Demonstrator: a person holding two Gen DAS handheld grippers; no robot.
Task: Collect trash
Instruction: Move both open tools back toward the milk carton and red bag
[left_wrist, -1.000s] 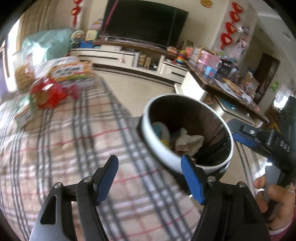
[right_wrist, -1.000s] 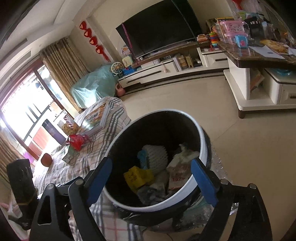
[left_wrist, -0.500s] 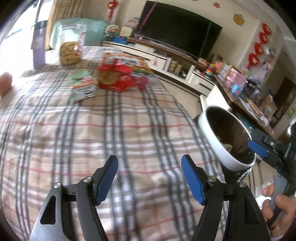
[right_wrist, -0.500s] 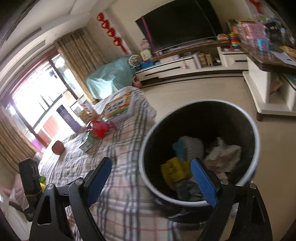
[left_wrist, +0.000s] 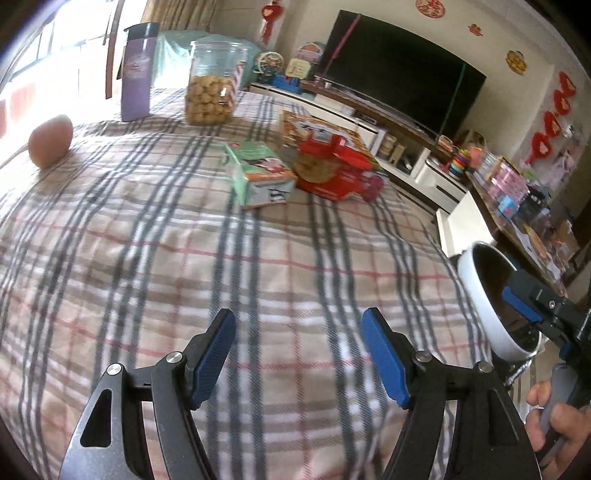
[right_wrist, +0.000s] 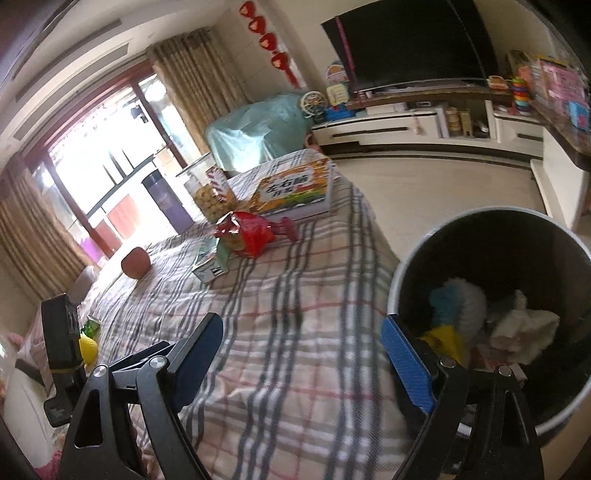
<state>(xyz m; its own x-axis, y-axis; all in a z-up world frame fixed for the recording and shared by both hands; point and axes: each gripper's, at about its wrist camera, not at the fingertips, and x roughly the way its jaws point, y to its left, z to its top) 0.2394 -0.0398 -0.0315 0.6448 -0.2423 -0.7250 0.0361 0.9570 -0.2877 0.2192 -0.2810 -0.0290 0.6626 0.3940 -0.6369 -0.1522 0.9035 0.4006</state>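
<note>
Red snack wrapper (left_wrist: 328, 166) is lying mid-table on the plaid cloth (left_wrist: 184, 258), far ahead of us, slightly right. We're holding left gripper (left_wrist: 297, 350) spread, empty, seemingly nearer; right gripper (right_wrist: 303, 354) spread beside bin (right_wrist: 397, 291).

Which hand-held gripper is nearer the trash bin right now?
Right. The right hand-held gripper sits at the rim of the trash bin, one finger in front of its opening. The left hand-held gripper hangs over the plaid cloth, bin off to its right.
</note>
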